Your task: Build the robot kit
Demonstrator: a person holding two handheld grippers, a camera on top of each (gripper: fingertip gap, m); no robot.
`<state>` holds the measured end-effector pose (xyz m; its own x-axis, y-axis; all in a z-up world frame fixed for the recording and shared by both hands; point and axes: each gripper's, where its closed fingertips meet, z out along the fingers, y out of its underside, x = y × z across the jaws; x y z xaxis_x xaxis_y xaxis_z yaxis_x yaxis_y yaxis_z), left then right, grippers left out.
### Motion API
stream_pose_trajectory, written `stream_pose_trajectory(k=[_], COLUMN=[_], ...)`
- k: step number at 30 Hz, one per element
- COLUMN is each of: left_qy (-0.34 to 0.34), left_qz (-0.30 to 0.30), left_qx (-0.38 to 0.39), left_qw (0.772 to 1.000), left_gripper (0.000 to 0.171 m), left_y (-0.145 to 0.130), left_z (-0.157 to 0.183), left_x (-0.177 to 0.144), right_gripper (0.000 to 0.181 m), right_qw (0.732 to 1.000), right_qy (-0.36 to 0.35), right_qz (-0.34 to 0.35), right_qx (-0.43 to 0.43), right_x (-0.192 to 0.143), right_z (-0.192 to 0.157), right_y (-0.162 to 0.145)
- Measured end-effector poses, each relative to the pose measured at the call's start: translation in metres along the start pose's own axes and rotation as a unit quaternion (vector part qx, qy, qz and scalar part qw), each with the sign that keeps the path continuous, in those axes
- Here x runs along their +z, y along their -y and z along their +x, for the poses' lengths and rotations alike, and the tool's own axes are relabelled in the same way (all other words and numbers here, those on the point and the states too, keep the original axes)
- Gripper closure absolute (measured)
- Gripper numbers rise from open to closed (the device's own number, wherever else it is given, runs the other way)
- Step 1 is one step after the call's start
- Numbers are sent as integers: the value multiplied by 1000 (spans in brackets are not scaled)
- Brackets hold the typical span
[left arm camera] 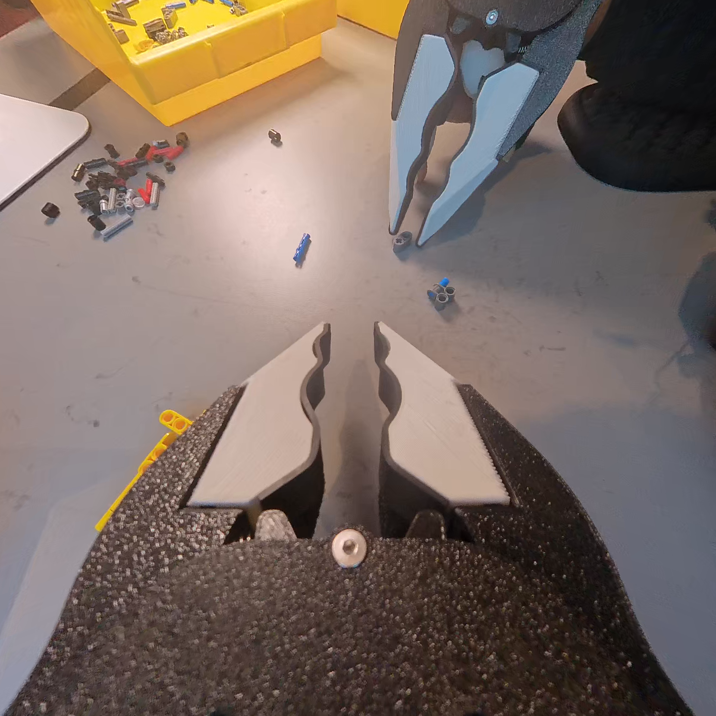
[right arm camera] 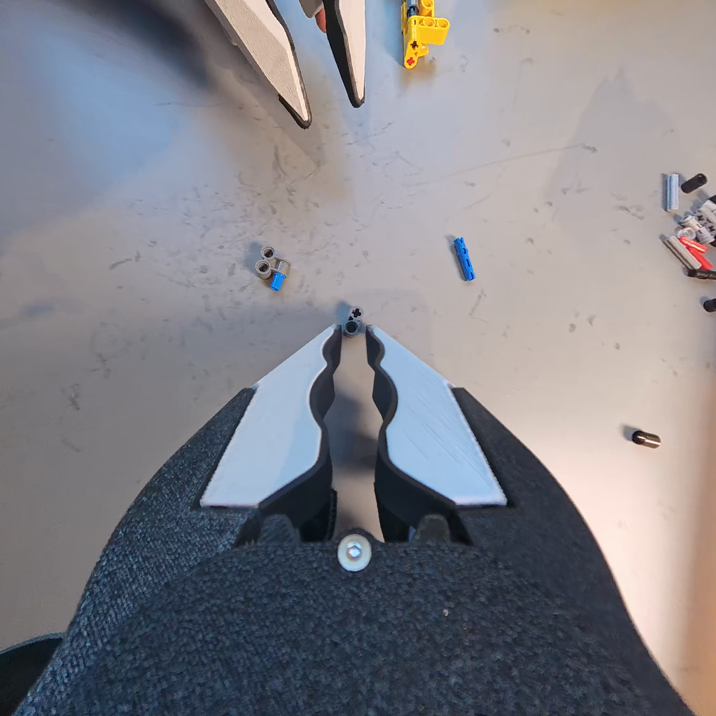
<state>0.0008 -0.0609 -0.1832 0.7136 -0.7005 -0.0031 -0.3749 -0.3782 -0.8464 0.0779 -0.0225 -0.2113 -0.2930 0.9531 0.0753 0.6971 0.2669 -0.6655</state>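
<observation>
grey tabletop [right arm camera: 503,348]: right claw [right arm camera: 353,328] pinches upright grey connector [right arm camera: 352,323]; left claw [left arm camera: 351,329] spread, empty.

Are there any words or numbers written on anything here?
No words or numbers show in either view.
Yellow bin: plain.
Yellow beam piece: only red cross-shaped holes.
Both hand-held grippers, left and right: plain.
</observation>
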Motion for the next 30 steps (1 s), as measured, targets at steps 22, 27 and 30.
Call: stream_pose_trajectory(k=[22, 27, 30], left_qy=[0, -3, -12], left_qz=[9, 94, 176], left_qx=[-2, -34, -77], left_qw=[1000, 995, 981], left_gripper=[151, 144, 139], left_y=[4, 36, 68], left_z=[1, 4, 5], left_x=[1, -5, -14], right_gripper=[176, 176, 177], right_qw=[1000, 964, 893], right_qy=[-1, 46, 107], right_qz=[4, 246, 409], right_qx=[13, 85, 155], right_x=[32, -13, -50], right_z=[50, 32, 17], right_y=[36, 114, 159])
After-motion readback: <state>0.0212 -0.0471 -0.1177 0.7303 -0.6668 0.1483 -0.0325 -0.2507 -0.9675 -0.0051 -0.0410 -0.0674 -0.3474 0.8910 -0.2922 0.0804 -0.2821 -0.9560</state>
